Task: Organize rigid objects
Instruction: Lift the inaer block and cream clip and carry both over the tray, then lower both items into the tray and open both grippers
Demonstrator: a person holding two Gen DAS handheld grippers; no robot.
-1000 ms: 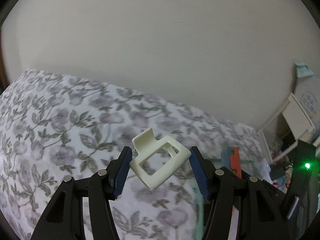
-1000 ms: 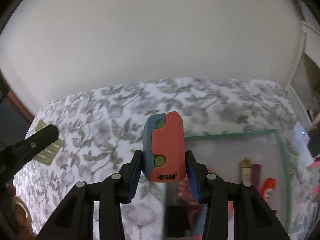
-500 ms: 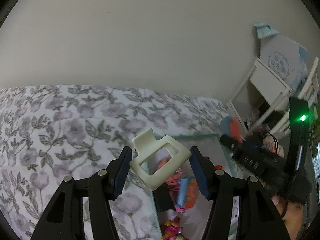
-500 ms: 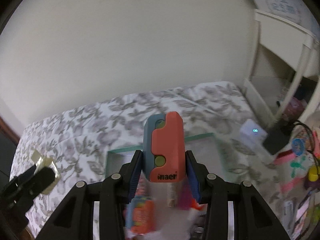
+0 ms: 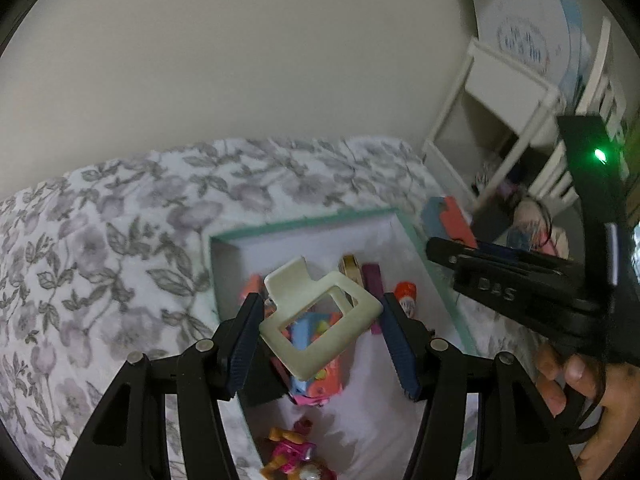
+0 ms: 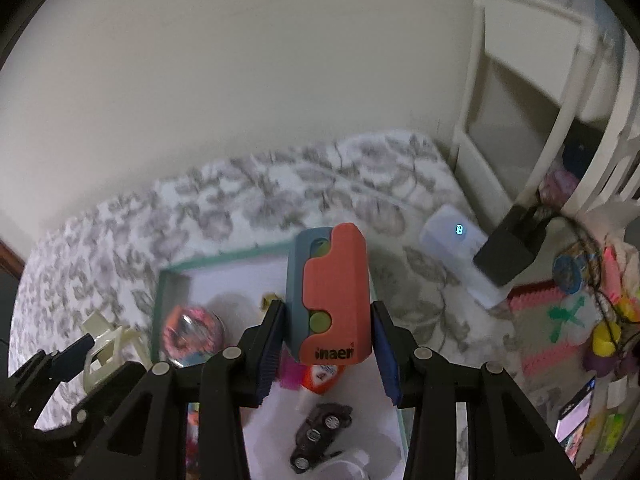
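A cream frame (image 5: 320,322), a flat plastic piece with a rectangular window, is gripped between the blue pads of the left gripper (image 5: 322,342); the jaws are held about half open by its width. The frame is tilted, with a tab rising toward 11 o'clock, and is held above a teal-rimmed box (image 5: 408,232) that lies on a flowered sheet (image 5: 120,240). Through the window and below it, mixed toys in orange, blue and pink are seen inside the box; a pink figure (image 5: 290,456) lies at 6 o'clock and a purple bar (image 5: 372,280) just past the frame at 1 o'clock.

A block (image 6: 330,296), orange over grey-blue with green dots and the letters "inaer", is clamped upright in the right gripper (image 6: 326,344); the jaws are set fairly narrow, pressed against its two sides. It is held over the far rim of the box (image 6: 160,296), which fills the view from 6 to 10 o'clock. Inside are seen a dark toy car (image 6: 320,436) at 6 o'clock, a round pink toy (image 6: 194,330) at 9 o'clock and an orange tube (image 6: 322,378) directly under the block.

In the left view, the right gripper (image 5: 444,240) is seen at 3 o'clock with the block (image 5: 450,220) at its tip, and a hand (image 5: 576,396) at 4 o'clock. In the right view, the left gripper (image 6: 86,356) with the frame (image 6: 106,338) is seen at 8 o'clock. A white shelf (image 6: 516,92) stands at 1 o'clock.
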